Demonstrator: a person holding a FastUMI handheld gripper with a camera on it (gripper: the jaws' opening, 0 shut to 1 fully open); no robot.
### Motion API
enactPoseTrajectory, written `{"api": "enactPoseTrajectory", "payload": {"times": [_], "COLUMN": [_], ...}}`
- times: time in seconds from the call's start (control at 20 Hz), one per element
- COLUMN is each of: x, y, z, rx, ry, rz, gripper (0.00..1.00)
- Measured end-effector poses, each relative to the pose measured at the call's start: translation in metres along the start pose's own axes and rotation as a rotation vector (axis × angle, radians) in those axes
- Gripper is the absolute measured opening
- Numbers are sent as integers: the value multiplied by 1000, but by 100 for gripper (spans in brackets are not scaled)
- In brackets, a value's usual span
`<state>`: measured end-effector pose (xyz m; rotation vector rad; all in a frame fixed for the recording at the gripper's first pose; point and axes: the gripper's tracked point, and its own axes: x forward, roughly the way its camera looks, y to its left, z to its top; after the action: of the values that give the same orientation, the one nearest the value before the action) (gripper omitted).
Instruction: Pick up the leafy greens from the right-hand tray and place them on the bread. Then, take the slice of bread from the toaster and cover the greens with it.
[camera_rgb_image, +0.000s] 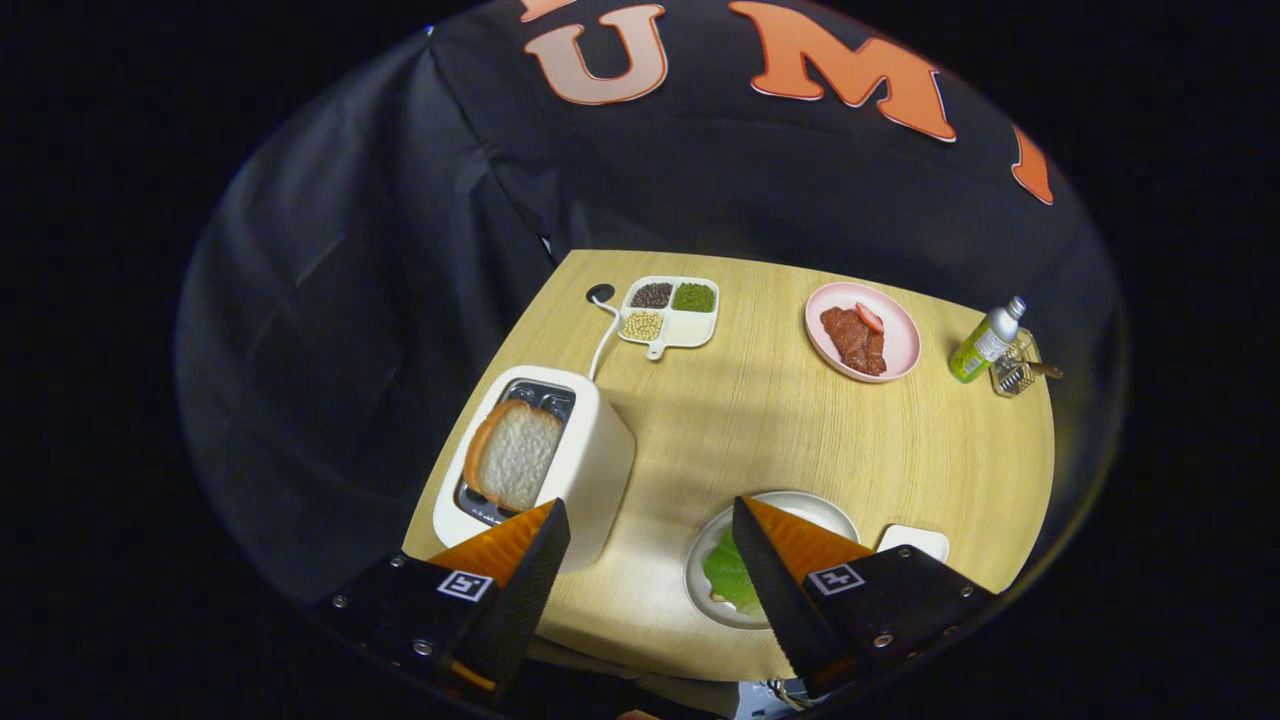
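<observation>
**Greens laid on the plate, toast next in line**

Tool (650, 560) held high above the pale wood-grain desk (780, 420), fingers spread wide apart, nothing between them. Crinkled green leaf (728, 578) already lying on the round white plate (700, 590) near the desk's front edge, beside the right finger and partly hidden by it; a sliver of tan crust peeking out underneath suggests the lower bread, though too little visible to be sure. Small white tray (915, 540) just beyond the right finger, contents hidden.

Likely step in hand: fetching the cover slice. Thick slice of white bread (514, 455), porous crumb with a golden-brown crust, standing out of the slot of the boxy cream-white toaster (590, 470) just ahead of the left finger.

To do it well: swing left and come down over the slot, fingers either side of the slice's flat faces, not its edges. Close gently, crumb probably soft and easily dented. Lift straight up to clear the metal slot before turning toward the plate. Lay flat over the leaf, release low so the light leaf stays put.

Further back, well apart: white four-compartment dish (668, 312) with dark, green and yellow grains; pink round plate (864, 330) with glossy reddish meat pieces; slim green bottle (985, 345) beside a small wire holder (1015, 368). White cord (603, 340) running from toaster to a desk grommet.
</observation>
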<state>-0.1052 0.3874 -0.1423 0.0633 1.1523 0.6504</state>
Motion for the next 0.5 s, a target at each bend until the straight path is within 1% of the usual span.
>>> {"api": "enactPoseTrajectory", "payload": {"times": [0.2, 0.5], "x": [8, 29], "y": [41, 76], "z": [12, 29], "rx": [-8, -57], "ry": [42, 91], "rz": [35, 3], "gripper": [97, 95]}}
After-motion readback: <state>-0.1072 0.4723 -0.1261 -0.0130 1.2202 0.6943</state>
